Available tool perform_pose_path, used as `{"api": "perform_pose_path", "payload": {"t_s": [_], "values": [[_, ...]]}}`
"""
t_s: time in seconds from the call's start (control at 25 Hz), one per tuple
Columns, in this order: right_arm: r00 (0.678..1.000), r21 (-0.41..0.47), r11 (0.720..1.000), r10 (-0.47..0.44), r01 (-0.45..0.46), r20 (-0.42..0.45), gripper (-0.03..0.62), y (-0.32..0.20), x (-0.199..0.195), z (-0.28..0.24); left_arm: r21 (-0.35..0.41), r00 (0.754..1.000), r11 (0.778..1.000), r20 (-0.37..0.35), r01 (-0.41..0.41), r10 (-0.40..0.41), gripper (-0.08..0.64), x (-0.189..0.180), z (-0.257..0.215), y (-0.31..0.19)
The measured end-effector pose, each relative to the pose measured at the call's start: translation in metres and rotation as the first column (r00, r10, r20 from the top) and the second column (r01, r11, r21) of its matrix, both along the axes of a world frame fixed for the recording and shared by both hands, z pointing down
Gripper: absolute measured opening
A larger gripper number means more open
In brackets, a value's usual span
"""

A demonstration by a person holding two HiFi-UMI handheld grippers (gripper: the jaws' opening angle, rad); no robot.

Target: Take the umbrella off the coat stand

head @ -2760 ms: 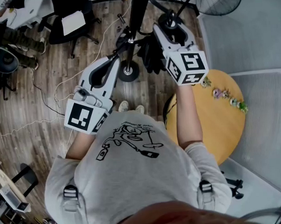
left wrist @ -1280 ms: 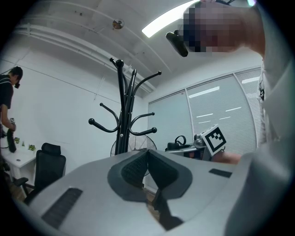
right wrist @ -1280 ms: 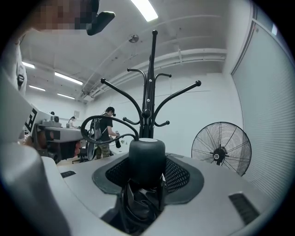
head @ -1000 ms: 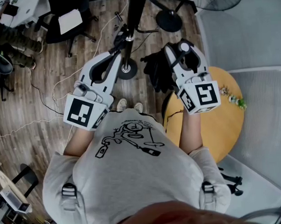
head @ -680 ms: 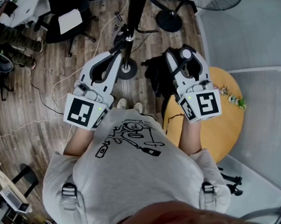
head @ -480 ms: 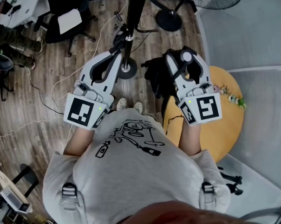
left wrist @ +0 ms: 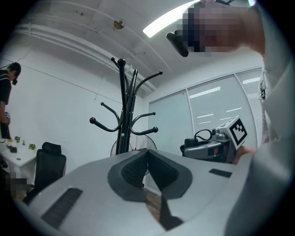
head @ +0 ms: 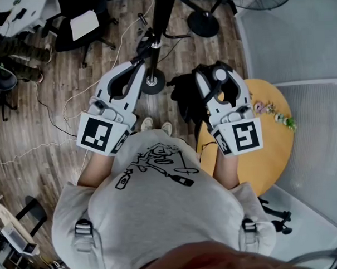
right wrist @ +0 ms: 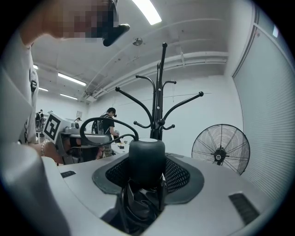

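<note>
A folded black umbrella (head: 184, 97) hangs from my right gripper (head: 215, 74), clear of the coat stand (head: 161, 14). In the right gripper view its round black handle (right wrist: 146, 161) sits between the pads, which press on it, and the folded fabric (right wrist: 138, 207) droops below. A black strap (right wrist: 105, 125) loops off the handle. The stand's hooks (right wrist: 159, 99) rise bare beyond. My left gripper (head: 144, 48) points level beside the stand's pole, jaws shut with nothing in them (left wrist: 148, 156).
A round yellow table (head: 272, 154) with small flowers stands right under the right arm. A floor fan (right wrist: 220, 148) stands behind the stand, its base (head: 202, 24) on the wood floor. An office chair (head: 83, 26), floor cables and a person (right wrist: 109, 120) are to the left.
My right gripper has drawn the umbrella back from the stand towards the person's body and slightly left. The left gripper has stayed where it was.
</note>
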State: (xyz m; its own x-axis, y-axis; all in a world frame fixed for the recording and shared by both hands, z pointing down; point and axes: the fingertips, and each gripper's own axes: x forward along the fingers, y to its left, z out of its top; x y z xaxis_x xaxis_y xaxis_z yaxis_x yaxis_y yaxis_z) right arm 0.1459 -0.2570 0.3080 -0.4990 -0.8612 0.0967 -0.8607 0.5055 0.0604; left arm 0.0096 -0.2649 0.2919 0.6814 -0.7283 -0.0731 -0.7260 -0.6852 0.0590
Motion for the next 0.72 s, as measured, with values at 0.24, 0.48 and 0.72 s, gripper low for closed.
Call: {"api": "perform_pose_path", "payload": {"t_s": [0.24,0.48,0.72], "values": [[1.000,0.003,1.000,-0.004,0.004,-0.009,0.216,0.0027,-0.0021,0.0003,0.000,1.000,1.000,0.000,0.005,-0.005,0.008,-0.0024,0.0006,0.0007],[1.000,0.006,1.000,-0.007,0.007,-0.006,0.216,0.0029,-0.0024,-0.0007,-0.001,1.000,1.000,0.001,0.004,-0.004,0.008,-0.0013,0.0012,0.0004],[1.000,0.002,1.000,-0.006,0.006,-0.006,0.216,0.0012,-0.0033,-0.0042,-0.004,1.000,1.000,0.000,0.002,-0.002,0.008,-0.0012,-0.0017,-0.0007]]}}
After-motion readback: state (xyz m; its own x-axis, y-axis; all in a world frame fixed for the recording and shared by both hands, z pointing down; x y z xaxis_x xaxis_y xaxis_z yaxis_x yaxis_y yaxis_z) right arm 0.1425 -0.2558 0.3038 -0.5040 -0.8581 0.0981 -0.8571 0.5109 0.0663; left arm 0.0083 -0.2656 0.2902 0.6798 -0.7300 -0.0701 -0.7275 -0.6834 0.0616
